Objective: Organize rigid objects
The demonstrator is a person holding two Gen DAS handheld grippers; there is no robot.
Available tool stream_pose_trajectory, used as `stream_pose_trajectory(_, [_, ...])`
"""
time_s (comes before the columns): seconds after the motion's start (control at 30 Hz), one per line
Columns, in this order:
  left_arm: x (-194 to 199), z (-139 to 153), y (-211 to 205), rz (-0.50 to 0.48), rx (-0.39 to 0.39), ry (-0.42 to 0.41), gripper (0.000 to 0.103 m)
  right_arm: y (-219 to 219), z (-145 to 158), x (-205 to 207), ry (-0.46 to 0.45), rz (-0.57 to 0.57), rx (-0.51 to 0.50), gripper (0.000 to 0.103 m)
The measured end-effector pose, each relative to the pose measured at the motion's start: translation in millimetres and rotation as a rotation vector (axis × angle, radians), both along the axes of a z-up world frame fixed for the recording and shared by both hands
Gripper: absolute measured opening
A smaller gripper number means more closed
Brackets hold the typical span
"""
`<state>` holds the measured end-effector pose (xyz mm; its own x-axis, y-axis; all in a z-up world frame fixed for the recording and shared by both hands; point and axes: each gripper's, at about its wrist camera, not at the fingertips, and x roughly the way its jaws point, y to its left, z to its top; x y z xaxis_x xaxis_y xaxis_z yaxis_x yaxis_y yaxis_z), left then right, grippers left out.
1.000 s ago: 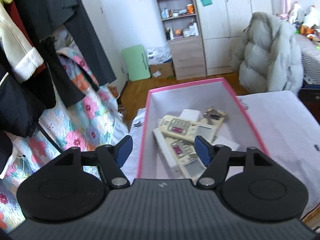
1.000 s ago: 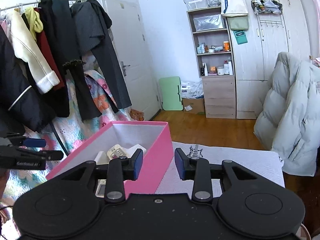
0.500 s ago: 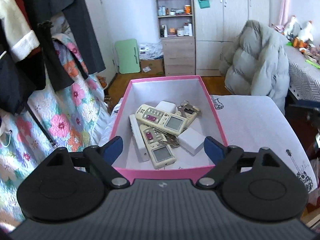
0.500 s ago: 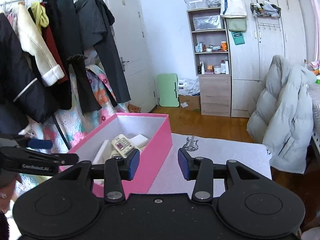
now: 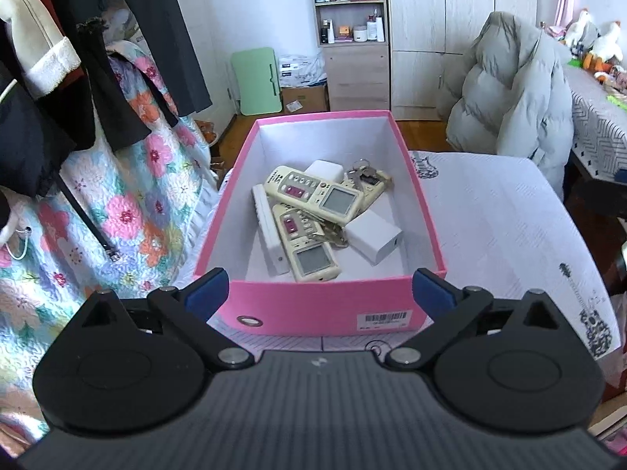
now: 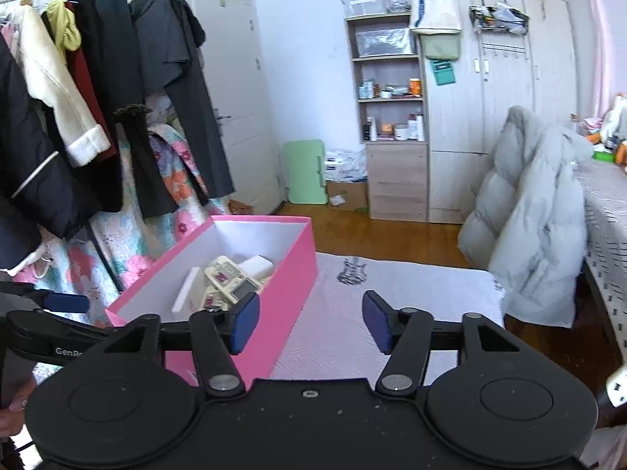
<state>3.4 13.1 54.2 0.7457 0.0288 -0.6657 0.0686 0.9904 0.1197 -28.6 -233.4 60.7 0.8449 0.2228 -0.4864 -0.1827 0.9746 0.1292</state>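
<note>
A pink box [image 5: 325, 305] stands on the white quilted table [image 5: 501, 219]. Inside lie two cream remotes [image 5: 313, 192] [image 5: 307, 248], a white bar-shaped remote [image 5: 266, 231], two white adapters [image 5: 374, 237] [image 5: 324, 169] and keys [image 5: 362, 174]. My left gripper [image 5: 319, 290] is wide open and empty, just before the box's near wall. My right gripper [image 6: 309, 323] is open and empty above the table, right of the box [image 6: 290, 286]. The left gripper's arm shows at the left edge of the right wrist view [image 6: 47, 329].
A clothes rack with coats [image 6: 78, 125] and a floral quilt [image 5: 117, 211] stand left of the table. A grey puffer jacket on a chair [image 6: 533, 211] is at the right. Shelves and wardrobes [image 6: 395, 117] line the far wall.
My left gripper has pulled back from over the box and opened wider; the whole box now shows. My right gripper has opened wider and drawn back a little.
</note>
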Motion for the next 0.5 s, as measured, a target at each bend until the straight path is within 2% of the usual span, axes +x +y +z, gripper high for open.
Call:
stream_pose_trajectory(0.1, [-4,0,1,0.013,0.010,-0.006,0.101,-1,-1,-3,0.012,-0.026,-0.016,0.075])
stream_pose_trajectory(0.13, [-5,0,1,0.017,0.011,-0.006,0.101,-2,-1,-4,0.019,-0.041,-0.013,0.083])
stream_pose_trajectory(0.17, [-6,0,2,0.023,0.010,-0.003,0.101,-3,-1,-4,0.035,-0.056,-0.008,0.098])
stream_pose_trajectory(0.2, [-6,0,3,0.025,0.007,0.000,0.101,-3,-1,-5,0.050,-0.068,-0.009,0.103])
stream_pose_trajectory(0.3, [-7,0,6,0.031,-0.012,0.011,0.101,-3,1,-11,0.026,-0.076,-0.026,0.103])
stream_pose_trajectory(0.5, [-12,-2,10,0.051,-0.044,0.022,0.101,1,-1,-18,0.045,-0.102,-0.055,0.103])
